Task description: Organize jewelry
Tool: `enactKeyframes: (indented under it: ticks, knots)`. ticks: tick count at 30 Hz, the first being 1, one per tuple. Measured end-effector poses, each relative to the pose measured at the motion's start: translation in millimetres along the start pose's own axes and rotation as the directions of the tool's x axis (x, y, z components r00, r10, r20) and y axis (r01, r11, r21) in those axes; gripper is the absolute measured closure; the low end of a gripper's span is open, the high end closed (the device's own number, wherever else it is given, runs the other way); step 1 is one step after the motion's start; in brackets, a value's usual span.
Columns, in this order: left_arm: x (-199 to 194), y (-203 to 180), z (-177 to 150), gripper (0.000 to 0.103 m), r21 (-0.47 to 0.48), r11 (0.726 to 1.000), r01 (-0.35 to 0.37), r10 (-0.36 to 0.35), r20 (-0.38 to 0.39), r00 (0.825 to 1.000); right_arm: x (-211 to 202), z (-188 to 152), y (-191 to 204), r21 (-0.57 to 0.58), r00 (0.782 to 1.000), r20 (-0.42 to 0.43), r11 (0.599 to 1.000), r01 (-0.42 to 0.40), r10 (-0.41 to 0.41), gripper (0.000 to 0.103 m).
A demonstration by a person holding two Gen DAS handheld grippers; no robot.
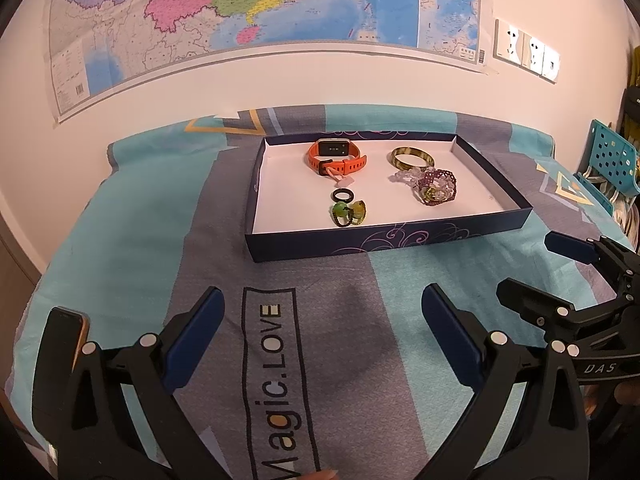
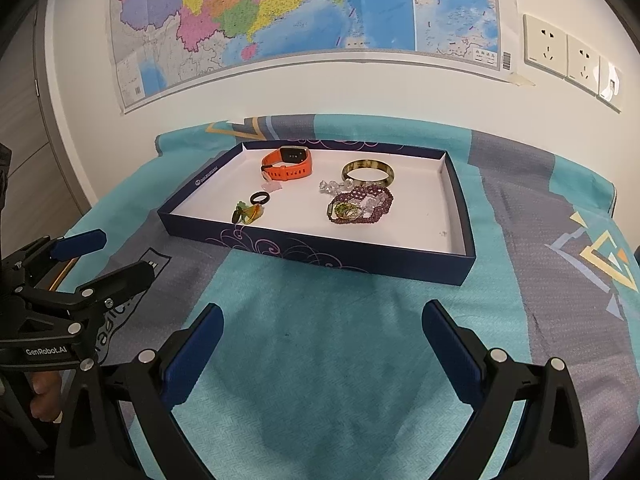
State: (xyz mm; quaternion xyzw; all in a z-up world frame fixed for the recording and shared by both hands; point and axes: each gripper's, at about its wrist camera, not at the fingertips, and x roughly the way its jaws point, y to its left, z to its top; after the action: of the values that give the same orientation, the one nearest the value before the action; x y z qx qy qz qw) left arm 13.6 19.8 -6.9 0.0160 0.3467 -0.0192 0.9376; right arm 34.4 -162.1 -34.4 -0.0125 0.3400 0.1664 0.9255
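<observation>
A dark blue shallow box (image 1: 320, 244) (image 2: 320, 252) with a white floor lies on the bed. Inside are an orange smart band (image 1: 336, 156) (image 2: 289, 164), an olive bangle (image 1: 412, 158) (image 2: 368, 171), a pile of purple and clear bead bracelets (image 1: 434, 186) (image 2: 360, 204), a black ring (image 1: 343, 196) (image 2: 260, 199) and green bead rings (image 1: 348, 212) (image 2: 248, 214). My left gripper (image 1: 322, 326) is open and empty, in front of the box. My right gripper (image 2: 322, 338) is open and empty, also short of the box.
The bed is covered by a teal and grey cloth (image 1: 280, 340) (image 2: 320, 360). A black phone (image 1: 60, 344) lies at the left. A map (image 1: 260, 8) and wall sockets (image 2: 568, 58) are on the wall behind. A teal chair (image 1: 612, 160) stands at right.
</observation>
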Motion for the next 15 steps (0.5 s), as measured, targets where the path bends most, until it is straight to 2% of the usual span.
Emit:
enactKeyframes:
  ticks: [15]
  knots:
    - [2.2, -2.0, -0.9, 0.006, 0.001, 1.000, 0.003, -0.003, -0.008, 1.000, -0.6, -1.2, 0.4, 0.000, 1.000, -0.003, 1.000, 0.002, -0.002, 0.007]
